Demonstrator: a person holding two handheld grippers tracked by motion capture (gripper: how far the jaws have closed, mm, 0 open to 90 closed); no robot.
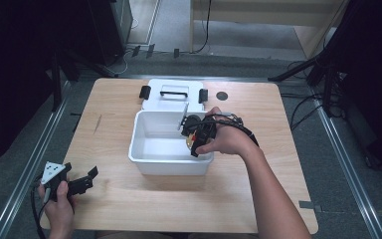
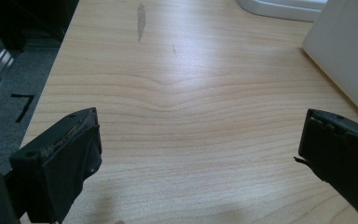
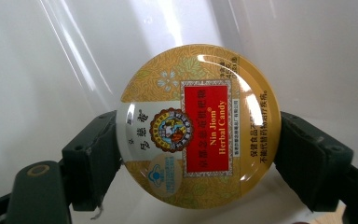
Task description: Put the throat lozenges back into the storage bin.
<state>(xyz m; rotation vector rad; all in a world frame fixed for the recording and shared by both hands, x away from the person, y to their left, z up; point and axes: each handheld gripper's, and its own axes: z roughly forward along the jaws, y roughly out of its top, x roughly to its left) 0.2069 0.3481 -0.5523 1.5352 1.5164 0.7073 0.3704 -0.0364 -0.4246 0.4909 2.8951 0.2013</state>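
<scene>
Candy tin [image 3: 198, 125]: I'm gripping it by its rim, inside the white bin [image 1: 144, 158];
Right tool [image 1: 197, 137]: I'm clamping the tin;
Left tool [image 2: 200, 154]: I'm holding it spread wide above the tabletop [image 2: 186, 93], near its left corner.

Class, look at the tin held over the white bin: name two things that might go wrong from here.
1. The right gripper holds the round tin only by its curved, glossy edge, so it might slip out or twist and drop into the bin.
2. That gripper works close to the bin's right wall, so it might knock or shift the bin. The left gripper, open and off by the table's near corner, isn't steadying it.
</scene>
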